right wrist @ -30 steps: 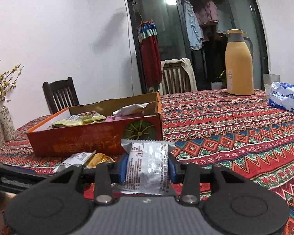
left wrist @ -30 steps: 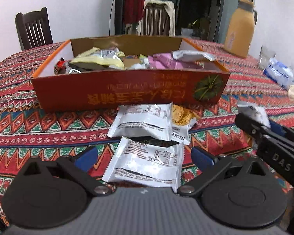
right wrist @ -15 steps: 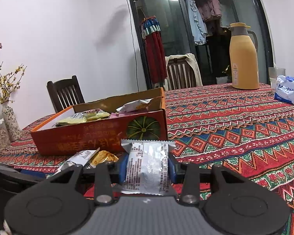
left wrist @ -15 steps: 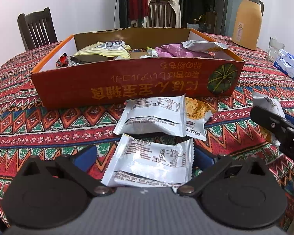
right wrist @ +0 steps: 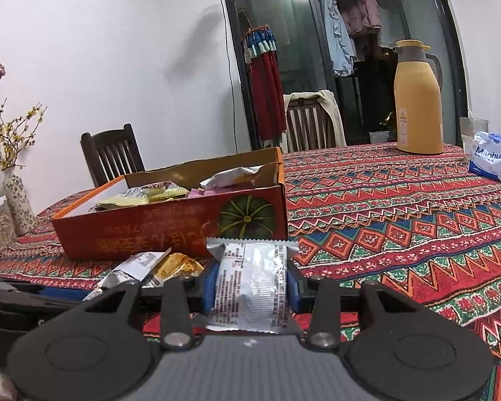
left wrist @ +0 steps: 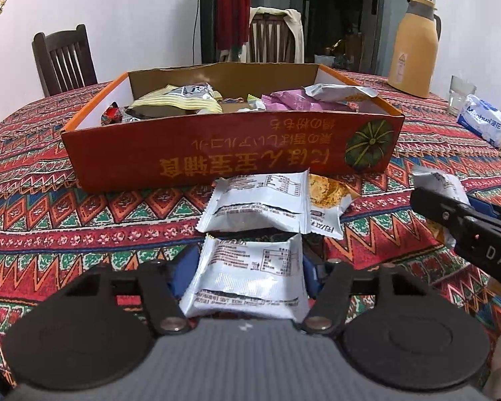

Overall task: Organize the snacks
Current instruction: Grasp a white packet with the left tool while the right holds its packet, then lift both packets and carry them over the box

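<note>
A white snack packet [left wrist: 250, 274] lies on the patterned tablecloth between the blue pads of my left gripper [left wrist: 247, 269]; its jaws are closing and the pads press the packet's sides. Beyond it lie a second white packet [left wrist: 257, 204] and a packet with a biscuit picture [left wrist: 327, 197], both in front of the orange box [left wrist: 230, 160], which holds several snacks. My right gripper [right wrist: 250, 284] is shut on a silver packet [right wrist: 250, 294], held above the table near the box's pumpkin-printed corner [right wrist: 247, 214]. Its black finger [left wrist: 451, 214] shows at the right of the left wrist view.
A yellow thermos [right wrist: 417, 100], a glass [left wrist: 461, 93] and a tissue pack [right wrist: 494, 157] stand at the far right of the table. Wooden chairs [left wrist: 66, 60] stand behind it. A vase with flowers [right wrist: 16, 200] is at the far left.
My left gripper's jaws have come in from wide apart onto the near white packet. The right gripper keeps its silver packet and has not moved.
</note>
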Demonstrator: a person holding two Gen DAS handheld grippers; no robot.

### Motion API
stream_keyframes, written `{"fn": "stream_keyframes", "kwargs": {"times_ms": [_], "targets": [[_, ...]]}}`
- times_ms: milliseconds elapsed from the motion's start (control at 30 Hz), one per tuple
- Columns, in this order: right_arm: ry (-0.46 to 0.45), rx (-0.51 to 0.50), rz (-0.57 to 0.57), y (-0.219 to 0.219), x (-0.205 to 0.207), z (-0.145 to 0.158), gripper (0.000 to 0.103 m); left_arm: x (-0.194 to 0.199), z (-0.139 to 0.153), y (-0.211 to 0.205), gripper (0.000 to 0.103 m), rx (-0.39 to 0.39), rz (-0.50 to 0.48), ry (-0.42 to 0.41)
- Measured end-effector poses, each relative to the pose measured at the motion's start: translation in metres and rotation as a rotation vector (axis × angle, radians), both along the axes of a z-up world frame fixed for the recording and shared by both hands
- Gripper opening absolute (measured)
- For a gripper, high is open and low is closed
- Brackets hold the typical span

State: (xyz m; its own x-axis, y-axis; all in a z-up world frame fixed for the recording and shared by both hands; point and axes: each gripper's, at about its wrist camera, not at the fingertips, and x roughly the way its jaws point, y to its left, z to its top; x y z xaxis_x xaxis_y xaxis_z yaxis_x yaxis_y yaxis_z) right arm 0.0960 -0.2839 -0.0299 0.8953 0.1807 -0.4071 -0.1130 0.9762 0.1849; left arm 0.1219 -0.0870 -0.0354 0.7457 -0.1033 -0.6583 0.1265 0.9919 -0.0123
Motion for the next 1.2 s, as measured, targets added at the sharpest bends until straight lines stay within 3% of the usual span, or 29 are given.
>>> {"fn": "stream_keyframes", "kwargs": {"times_ms": [67,167,300,767,1200], "targets": [[-0.003,-0.003,0.005,0.001,0.000,0.000,0.040,-0.001,0.001,0.002,0.056,-0.012,-0.003,0.001],[-0.002,-0.008,0.011,0.001,0.000,0.000,0.040,-0.003,0.002,0.005,0.037,-0.025,-0.012,0.001],[0.000,-0.020,0.012,0.002,0.000,0.001,0.040,-0.007,0.004,0.012,0.018,-0.066,-0.036,0.012],[-0.004,-0.071,0.020,0.010,-0.001,0.006,0.040,-0.019,0.026,0.029,0.016,-0.110,-0.047,-0.068],[-0.102,-0.111,0.041,0.032,0.017,0.051,0.040,0.000,0.075,0.041,0.016,-0.136,-0.038,-0.191]]}}
